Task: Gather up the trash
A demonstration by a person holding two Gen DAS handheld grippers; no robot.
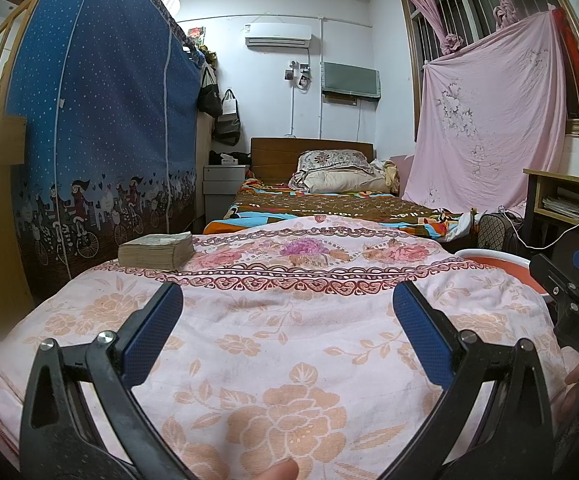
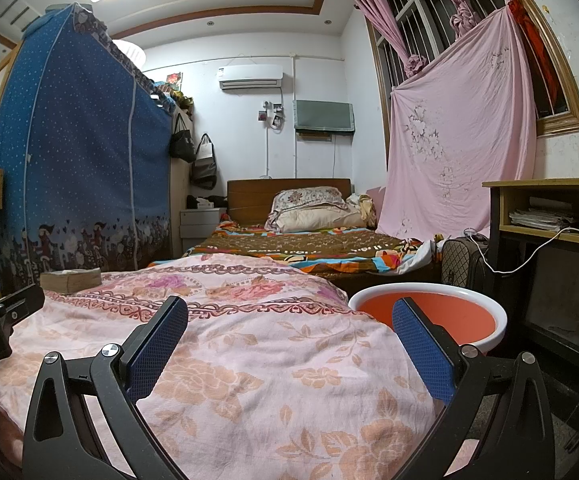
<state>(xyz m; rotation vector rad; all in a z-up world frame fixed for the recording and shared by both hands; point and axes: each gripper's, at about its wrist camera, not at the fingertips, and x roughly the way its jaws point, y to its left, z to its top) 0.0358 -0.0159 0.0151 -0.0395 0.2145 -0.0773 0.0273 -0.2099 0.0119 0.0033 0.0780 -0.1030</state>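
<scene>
My left gripper (image 1: pixel 287 300) is open and empty, held low over a surface covered by a pink floral cloth (image 1: pixel 289 360). My right gripper (image 2: pixel 289 316) is open and empty over the same cloth (image 2: pixel 249 360), to the right of the left one. An orange basin with a white rim (image 2: pixel 449 316) stands just past the cloth's right edge, behind my right gripper's right finger; it also shows in the left wrist view (image 1: pixel 501 268). A worn, thick book (image 1: pixel 157 250) lies at the cloth's far left; it also shows in the right wrist view (image 2: pixel 71 280). No loose trash shows on the cloth.
A bed (image 1: pixel 329 204) with pillows stands beyond the cloth. A blue fabric wardrobe (image 1: pixel 101 120) is on the left. A wooden desk (image 2: pixel 549 216) with papers and a white cable stands on the right, with a dark bag (image 2: pixel 465 264) beside it. A pink sheet (image 2: pixel 461 140) hangs over the window.
</scene>
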